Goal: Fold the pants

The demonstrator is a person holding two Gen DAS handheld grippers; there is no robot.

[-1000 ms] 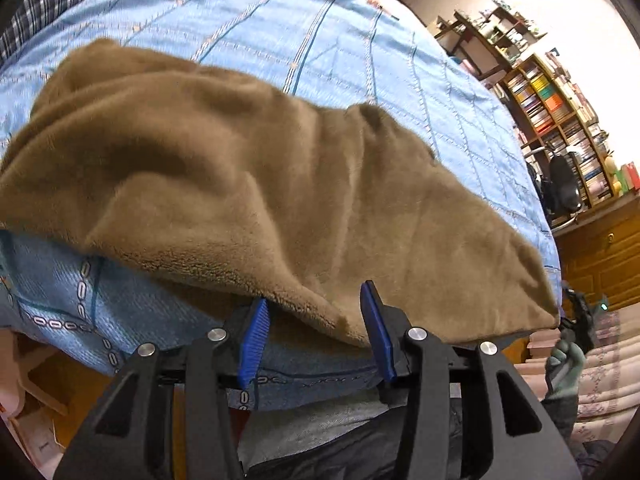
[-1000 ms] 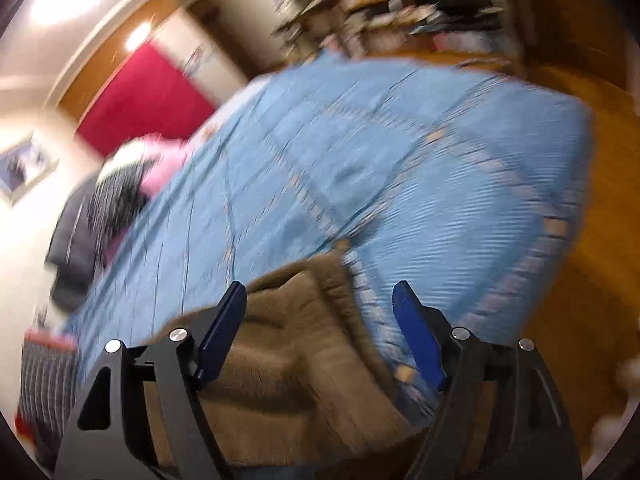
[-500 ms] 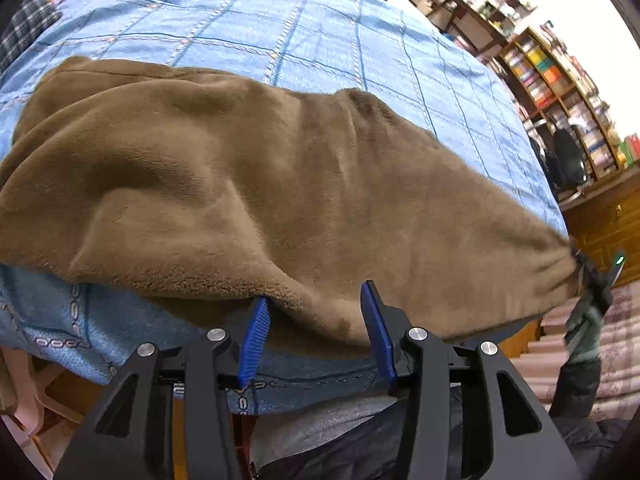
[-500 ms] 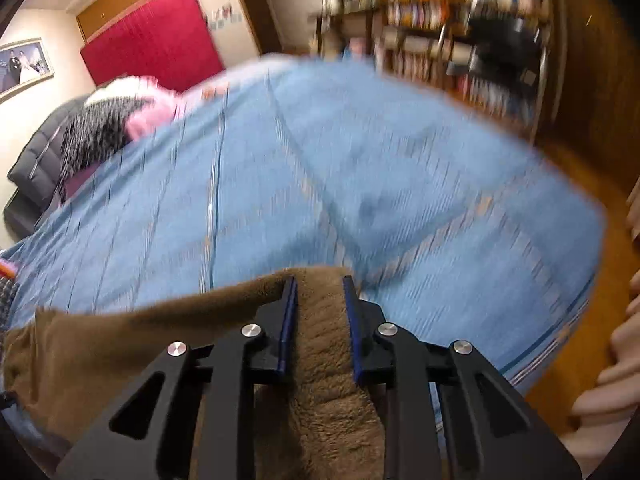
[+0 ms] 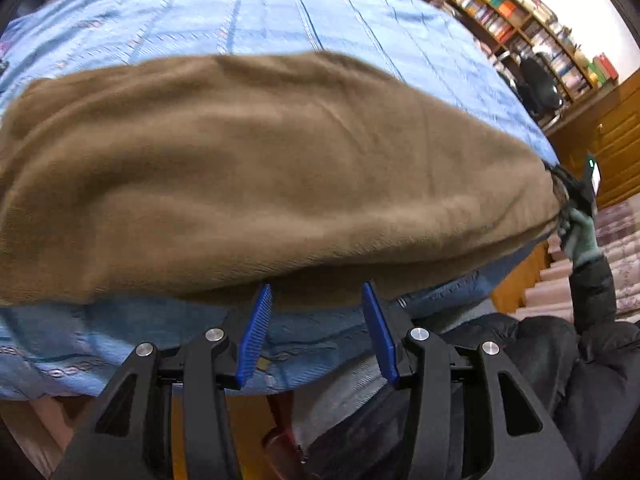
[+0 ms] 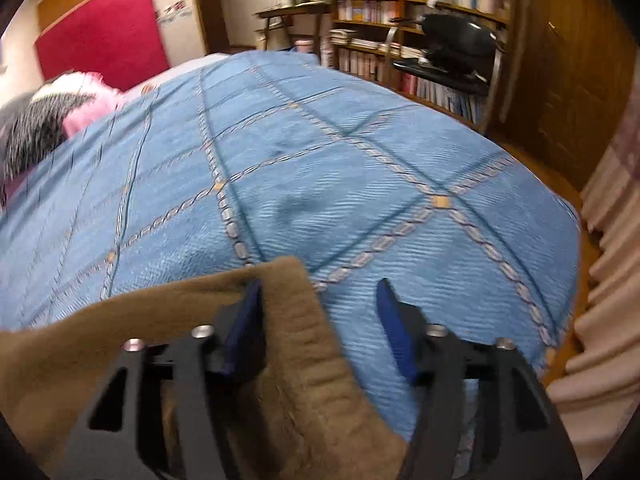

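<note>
Brown fleece: the pants (image 5: 256,168) are soft, thick and fuzzy. They lie flat and wide across the near side of the bed, and their near edge hangs a little over the side.
Left tool: the left tool (image 5: 316,330) is wide open. Its two blue pads sit just under the near edge of the pants, and no cloth is between them. It looks ready to take that edge so the pants can be lifted and folded away from the person.
Right tool: the right tool (image 6: 320,320) is open too. One end of the pants lies between its blue pads, close to the left pad, but the pads do not pinch it. I think it waits at this end so both ends can be picked up at the same time.
Right hand: in the left view a green-gloved hand (image 5: 580,236) holds that tool at the far right end of the pants.
Bed: the bedspread (image 6: 320,168) is blue with crossing lines. Lots of it is bare past the pants, so there is room to fold.
Far away: bookshelves (image 6: 404,12) and a black chair (image 6: 452,56) stand behind the bed.
</note>
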